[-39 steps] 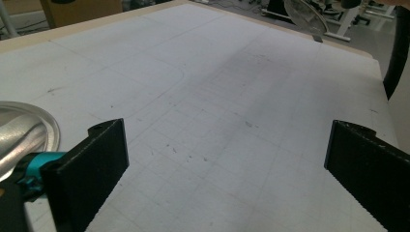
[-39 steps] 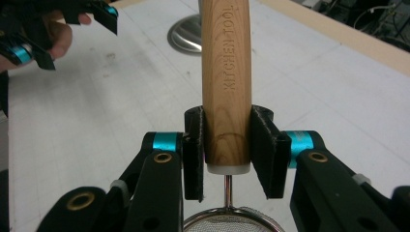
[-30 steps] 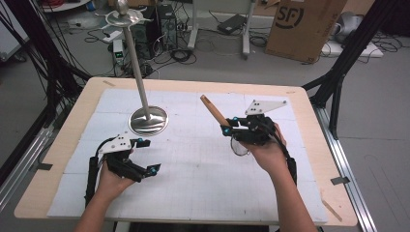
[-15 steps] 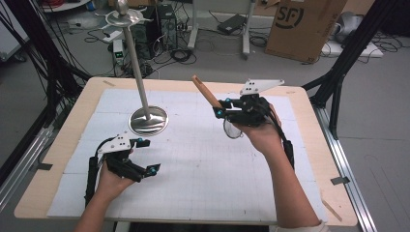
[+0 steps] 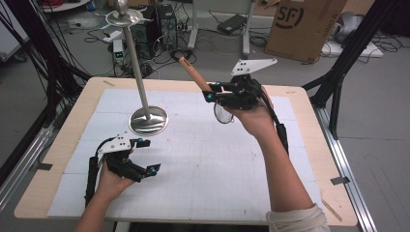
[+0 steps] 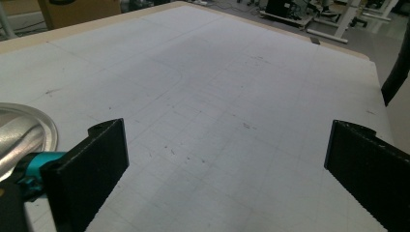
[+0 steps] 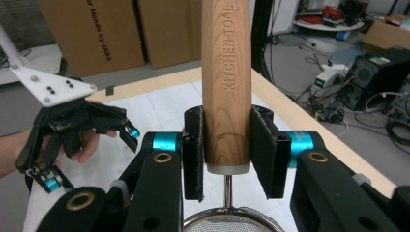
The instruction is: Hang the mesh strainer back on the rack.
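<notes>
Lifted and carried toward the far edge of the table point(image 5: 300, 159) since a second ago: right gripper point(image 5: 218, 93), now raised above the mat point(image 5: 203, 159) beyond its earlier spot, with the strainer point(image 5: 223, 113) clamped in it. Pinched between the pads point(image 7: 263, 150) at the lower end of the wooden handle point(image 7: 226, 82), just above the metal collar; handle stamped "KITCHEN TOOL", angled up and away toward the stand point(image 5: 139, 82), free end pointing at the floor clutter beyond the table. Mesh bowl point(image 7: 232, 223) hanging just below the jaws, small and dim in the high view, clear of the mat. Right hand point(image 5: 251, 116) wrapped under the gripper body, wrist bent up, forearm stretched diagonally from the near right corner, sleeve bunched at the elbow. Grey plate riding on top, tilted. Unmoved across the same interval: left gripper point(image 5: 145, 155), near the stand's round base point(image 5: 148, 121), on the person's side of it, held low over the mat by the left hand point(image 5: 113, 176), forearm entering from the near edge. Jaws spread wide, nothing between them but bare gridded mat; rim of the base at the left edge of the left gripper view. Seen from the right gripper view, off to the left and farther away, with fingertips curled under its frame.
</notes>
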The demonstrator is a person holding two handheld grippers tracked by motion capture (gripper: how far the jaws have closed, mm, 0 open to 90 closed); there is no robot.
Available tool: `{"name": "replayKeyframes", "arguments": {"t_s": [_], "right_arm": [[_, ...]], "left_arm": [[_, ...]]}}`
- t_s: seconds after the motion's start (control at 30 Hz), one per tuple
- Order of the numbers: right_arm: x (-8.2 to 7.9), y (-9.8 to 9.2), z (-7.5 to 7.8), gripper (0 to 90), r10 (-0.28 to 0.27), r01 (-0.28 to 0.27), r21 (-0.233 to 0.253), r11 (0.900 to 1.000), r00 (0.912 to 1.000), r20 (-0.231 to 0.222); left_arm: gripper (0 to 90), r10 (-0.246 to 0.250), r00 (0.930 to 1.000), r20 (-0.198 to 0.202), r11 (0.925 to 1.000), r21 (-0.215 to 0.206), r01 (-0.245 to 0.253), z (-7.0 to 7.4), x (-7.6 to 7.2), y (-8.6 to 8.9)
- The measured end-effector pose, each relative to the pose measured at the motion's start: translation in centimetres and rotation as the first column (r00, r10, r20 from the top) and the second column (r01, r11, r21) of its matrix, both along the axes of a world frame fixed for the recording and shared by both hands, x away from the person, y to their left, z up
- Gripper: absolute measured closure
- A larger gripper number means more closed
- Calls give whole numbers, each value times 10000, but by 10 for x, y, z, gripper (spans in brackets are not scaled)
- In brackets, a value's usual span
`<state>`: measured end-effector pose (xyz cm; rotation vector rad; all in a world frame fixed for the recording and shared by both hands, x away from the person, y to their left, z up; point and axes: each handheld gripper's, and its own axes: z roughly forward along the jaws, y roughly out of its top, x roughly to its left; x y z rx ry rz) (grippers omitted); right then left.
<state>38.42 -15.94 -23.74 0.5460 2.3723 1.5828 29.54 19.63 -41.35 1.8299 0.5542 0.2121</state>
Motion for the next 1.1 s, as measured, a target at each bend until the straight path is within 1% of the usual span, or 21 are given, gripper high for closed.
{"name": "replayKeyframes", "arguments": {"t_s": [0.03,0.07,0.1,0.17,0.2,0.27,0.33,0.37,0.43,0.57,0.63,0.7,0.73,0.87,1.1], "right_arm": [[2,3,4,684,70,-70,-8,10000,10000,-65],[2,3,4,684,70,-70,-8,10000,10000,-65],[6,6,7,684,125,-125,-60,9999,9999,4],[8,7,8,684,111,-110,-148,9998,9999,78],[11,10,11,684,163,-162,-110,9998,9998,86],[13,12,13,684,187,-187,-82,9998,9998,60],[17,15,15,684,249,-247,-99,9996,9996,110],[18,17,17,684,232,-231,-107,9997,9997,45],[21,20,20,684,272,-271,-130,9995,9996,116],[27,27,26,684,310,-310,-137,9994,9995,30],[30,29,29,684,330,-329,-167,9993,9994,82],[34,31,31,684,388,-388,-90,9992,9992,82],[35,32,32,684,368,-367,-86,9993,9993,17],[41,36,37,684,357,-357,-137,9993,9994,2],[53,44,48,684,399,-399,20,9992,9992,-25]], "left_arm": [[24,2,10000,13,10000,14,-2,0,0,0],[24,2,10000,-4,10000,-2,-2,0,0,0],[24,-5,10000,-6,10000,-28,5,0,0,0],[24,-34,10000,-1,10000,-33,34,0,1,0],[24,-34,10000,1,10000,-44,34,0,1,-1],[24,-32,10000,-4,10000,-54,32,0,1,-1],[24,-15,10000,-14,10000,-69,15,-1,1,-1],[24,-16,10000,-37,10000,-74,16,-1,0,-1],[24,-16,10000,-13,10000,-74,16,-1,1,-1],[24,-27,10000,-10,10000,-76,27,-1,1,-1],[24,-37,10000,-65,9999,-121,36,-1,0,-1],[24,-41,10000,-55,9999,-96,41,-1,0,-1],[24,-45,10000,-46,9999,-99,44,-1,0,-2],[24,-46,10000,-49,10000,-86,46,-1,1,-2],[24,-61,10000,-47,9999,-107,60,-1,1,-2]]}}
